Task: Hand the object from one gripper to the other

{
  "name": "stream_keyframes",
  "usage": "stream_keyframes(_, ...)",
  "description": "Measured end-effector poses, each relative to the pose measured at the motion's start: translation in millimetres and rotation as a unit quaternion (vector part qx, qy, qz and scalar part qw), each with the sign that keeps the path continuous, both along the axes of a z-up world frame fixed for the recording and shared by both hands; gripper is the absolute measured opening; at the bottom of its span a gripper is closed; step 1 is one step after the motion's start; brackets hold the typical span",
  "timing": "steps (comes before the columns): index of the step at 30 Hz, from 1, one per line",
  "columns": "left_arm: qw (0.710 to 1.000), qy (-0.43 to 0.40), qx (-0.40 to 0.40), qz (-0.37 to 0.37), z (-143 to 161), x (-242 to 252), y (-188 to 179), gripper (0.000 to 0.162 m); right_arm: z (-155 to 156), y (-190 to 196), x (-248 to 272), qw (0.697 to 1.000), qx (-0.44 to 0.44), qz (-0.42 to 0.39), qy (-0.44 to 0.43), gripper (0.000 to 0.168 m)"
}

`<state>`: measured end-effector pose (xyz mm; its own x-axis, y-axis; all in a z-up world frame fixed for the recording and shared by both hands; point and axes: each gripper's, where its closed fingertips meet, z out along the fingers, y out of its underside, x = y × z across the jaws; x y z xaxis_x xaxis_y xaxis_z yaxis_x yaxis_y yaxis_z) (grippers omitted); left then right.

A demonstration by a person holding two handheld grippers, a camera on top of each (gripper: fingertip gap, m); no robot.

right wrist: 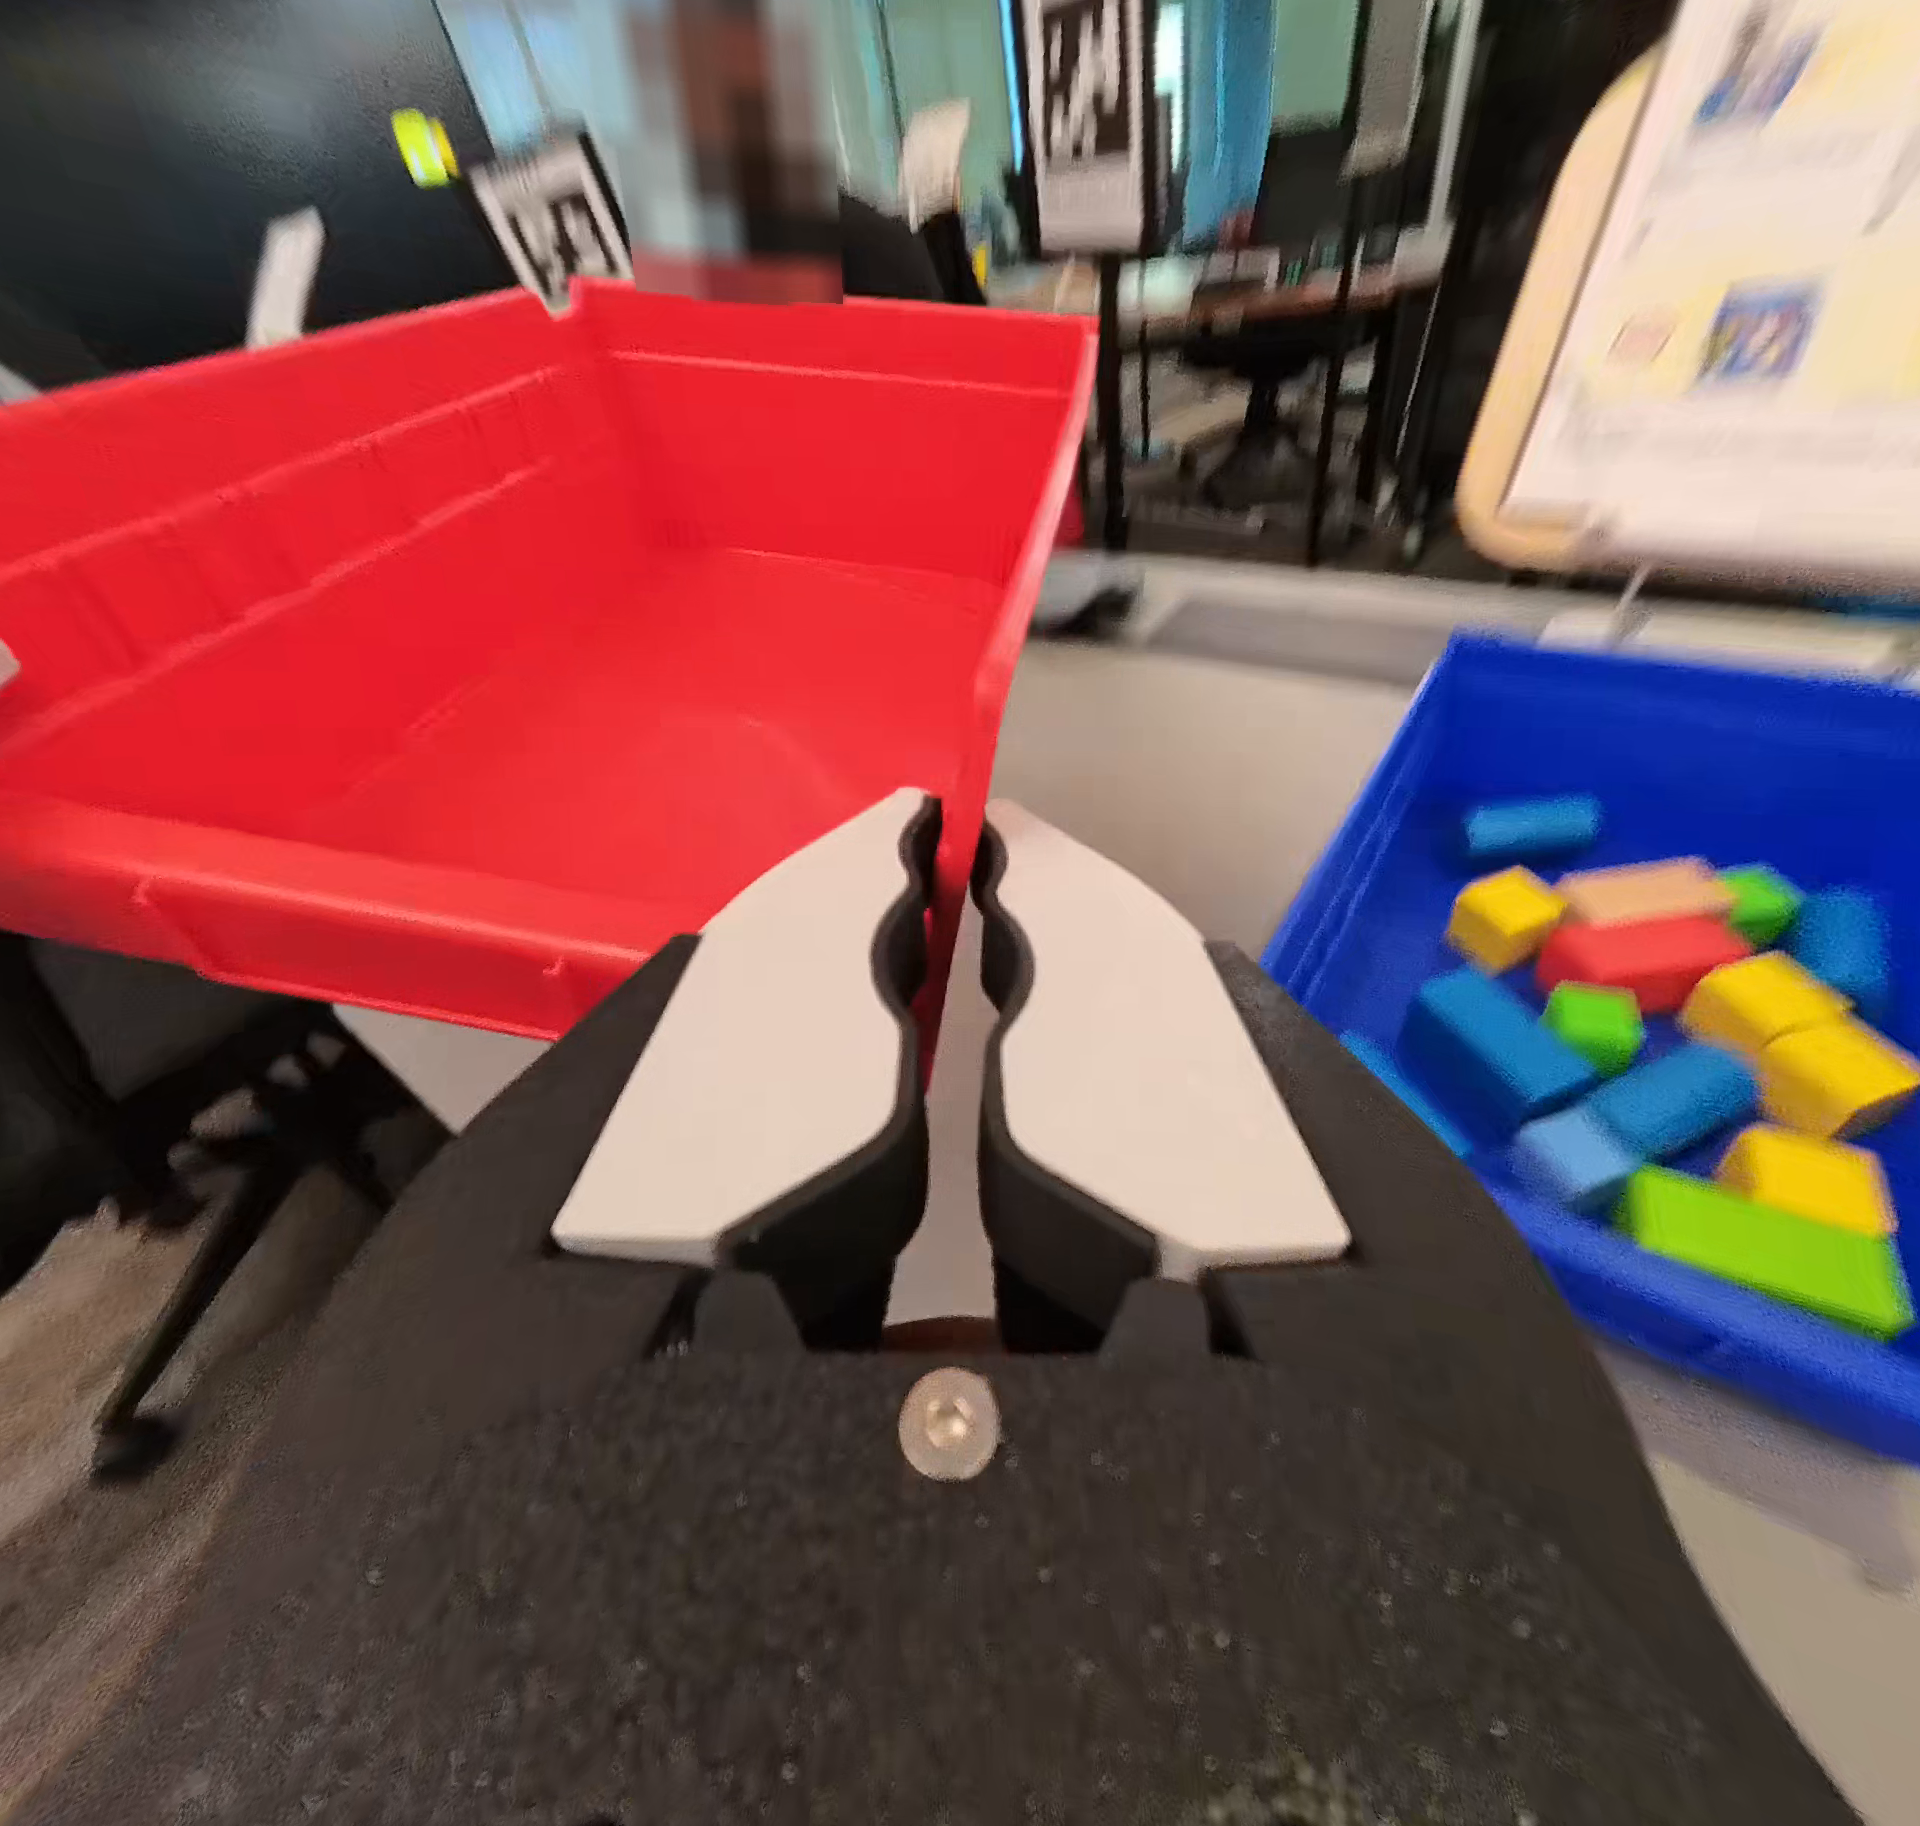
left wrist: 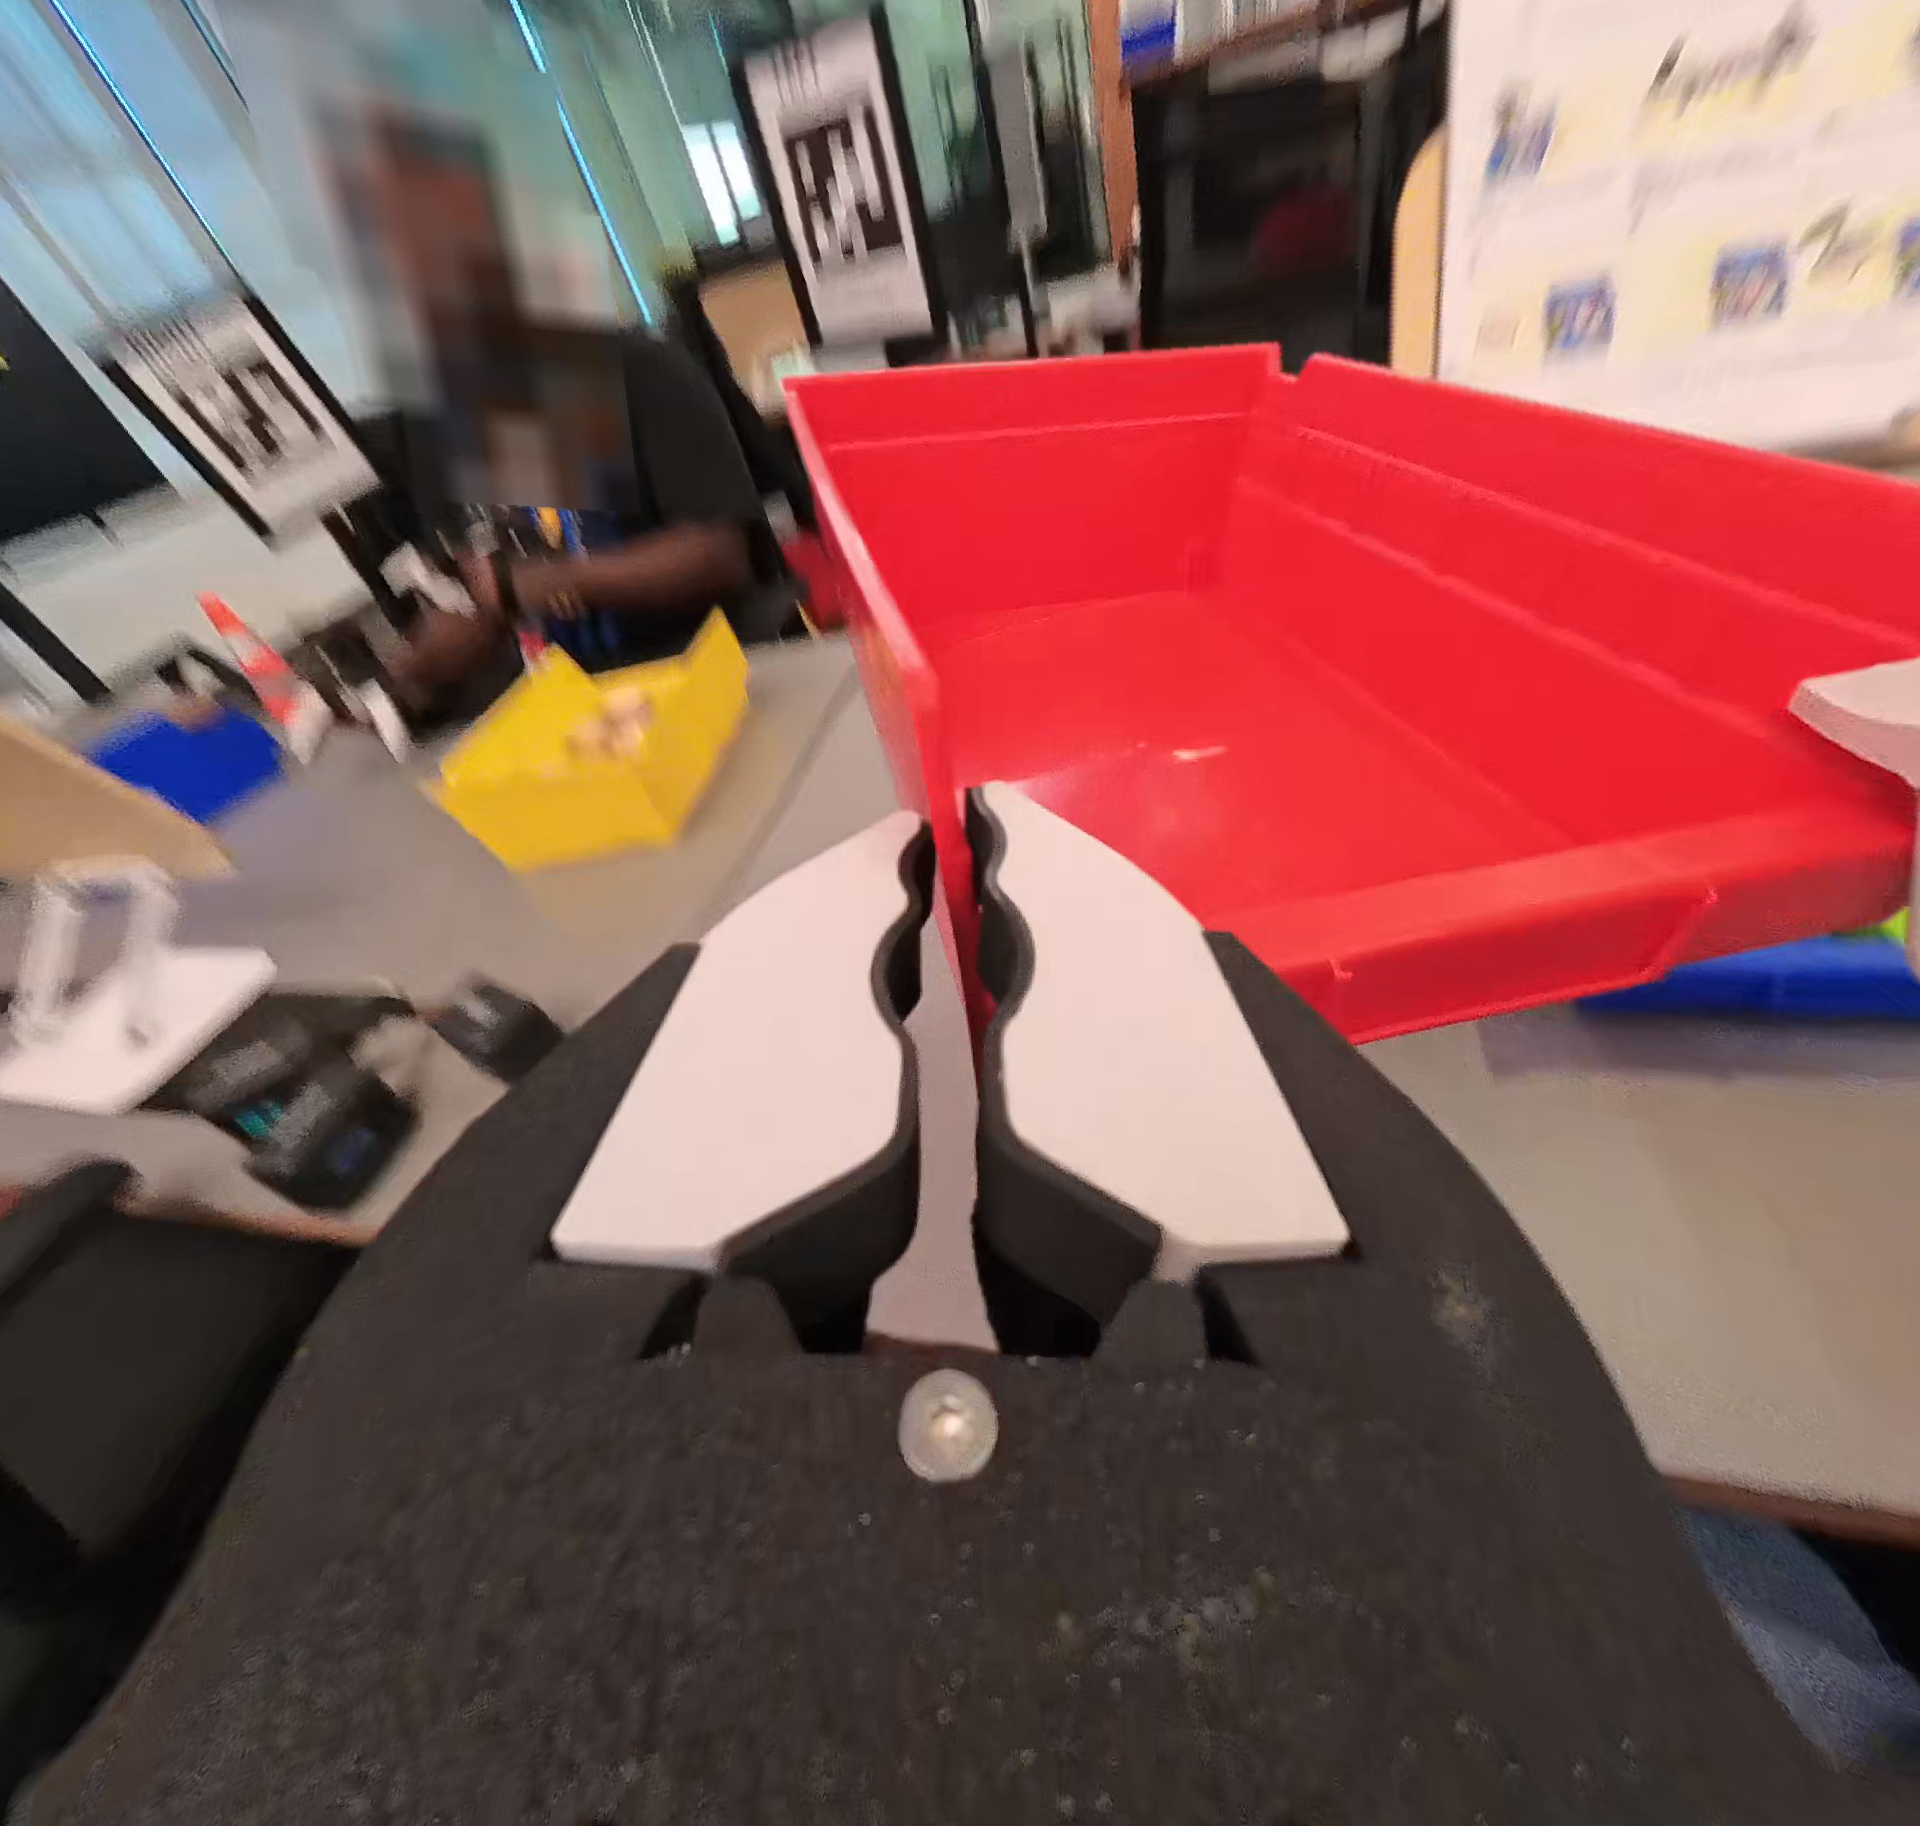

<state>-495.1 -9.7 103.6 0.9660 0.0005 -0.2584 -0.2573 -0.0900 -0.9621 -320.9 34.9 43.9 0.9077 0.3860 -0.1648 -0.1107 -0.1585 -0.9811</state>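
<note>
Each hand-held gripper is clamped on one side wall of the red bin: left hand-held gripper [left wrist: 951, 831], right hand-held gripper [right wrist: 961, 831], so the red bin [left wrist: 1351, 737] hangs between them above the counter [left wrist: 1558, 1205], shared mid-handover

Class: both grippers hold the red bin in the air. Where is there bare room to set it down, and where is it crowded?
Bare grey table lies between the red bin and the blue bin, and toward the yellow bin. It is crowded inside the blue bin with blocks, and by the black devices.
</note>
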Motion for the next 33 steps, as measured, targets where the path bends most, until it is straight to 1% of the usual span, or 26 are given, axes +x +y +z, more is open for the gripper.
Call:
stream_keyframes(3,0.994,0.029,0.103,-0.012,81.9,44.3,-26.5,0.004,75.3,-27.8,40.0,0.994,0.099,-0.039,0.014,0.004)
stream_keyframes(4,0.991,0.025,0.126,-0.03,102.6,64.0,-31.3,0.004,97.6,-37.4,59.5,0.99,0.127,-0.055,0.023,0.004)
stream_keyframes(6,0.985,0.007,0.154,-0.078,130.8,109.9,-31.9,0.004,134.3,-53.5,106.8,0.981,0.165,-0.096,0.029,0.004)
stream_keyframes(8,0.977,-0.013,0.168,-0.127,142.5,164.1,-25.0,0.004,158.8,-64.9,163.1,0.972,0.183,-0.142,0.035,0.005)
stream_keyframes(9,0.974,-0.024,0.171,-0.148,142.3,194.2,-19.5,0.004,165.6,-68.8,193.6,0.967,0.187,-0.169,0.033,0.004)
stream_keyframes(10,0.97,-0.033,0.17,-0.169,138.4,226.5,-12.5,0.004,168.1,-70.7,226.1,0.961,0.188,-0.202,0.024,0.004)
stream_keyframes(12,0.964,-0.048,0.158,-0.209,119.8,295.9,7.0,0.004,160.1,-70.2,294.9,0.947,0.175,-0.27,-0.005,0.002)
stream_keyframes(13,0.961,-0.057,0.142,-0.232,103.6,332.2,18.9,0.004,151.9,-69.9,329.9,0.94,0.168,-0.296,-0.014,0.002)
stream_keyframes(15,0.954,-0.078,0.093,-0.274,56.1,403.4,43.1,0.004,123.0,-66.0,398.0,0.928,0.142,-0.341,-0.048,0.002)
stream_keyframes(17,0.952,-0.067,0.062,-0.291,2.2,462.8,60.0,0.004,76.2,-57.1,458.1,0.921,0.099,-0.368,-0.078,0.002)
stream_keyframes(18,0.953,-0.06,0.055,-0.292,-22.4,485.6,65.0,0.004,49.3,-50.1,483.5,0.924,0.07,-0.368,-0.073,0.002)
stream_keyframes(21,0.954,-0.043,0.015,-0.295,-92.9,535.3,76.3,0.004,-22.8,-30.6,538.2,0.934,0.0,-0.348,-0.081,0.002)
stream_keyframes(23,0.951,-0.025,-0.02,-0.308,-136.1,559.6,82.9,0.005,-60.5,-27.3,563.2,0.932,-0.022,-0.355,-0.077,0.002)
stream_keyframes(25,0.944,-0.027,-0.077,-0.319,-174.8,575.2,90.0,0.005,-95.2,-24.4,579.3,0.926,-0.046,-0.367,-0.077,0.002)
stream_keyframes(27,0.935,-0.037,-0.129,-0.328,-204.3,582.9,97.0,0.005,-123.1,-19.5,586.3,0.924,-0.075,-0.366,-0.082,0.002)
stream_keyframes(29,0.924,-0.042,-0.162,-0.344,-222.6,590.4,100.1,0.007,-145.7,-12.6,595.4,0.915,-0.098,-0.378,-0.1,0.002)
stream_keyframes(30,0.917,-0.038,-0.186,-0.35,-232.6,593.6,100.6,0.009,-153.5,-7.4,599.4,0.917,-0.089,-0.379,-0.089,0.002)
stream_keyframes(31,0.906,-0.037,-0.214,-0.364,-242.5,597.9,98.5,0.011,-168.0,-3.5,603.9,0.918,-0.113,-0.376,-0.063,0.003)
stream_keyframes(32,0.891,-0.046,-0.234,-0.387,-246.9,602.4,93.5,0.015,-185.8,-2.6,610.7,0.911,-0.158,-0.38,-0.044,0.005)
stream_keyframes(33,0.876,-0.058,-0.249,-0.409,-247.5,603.7,87.0,0.016,-187.9,-0.9,613.6,0.911,-0.165,-0.377,-0.025,0.005)
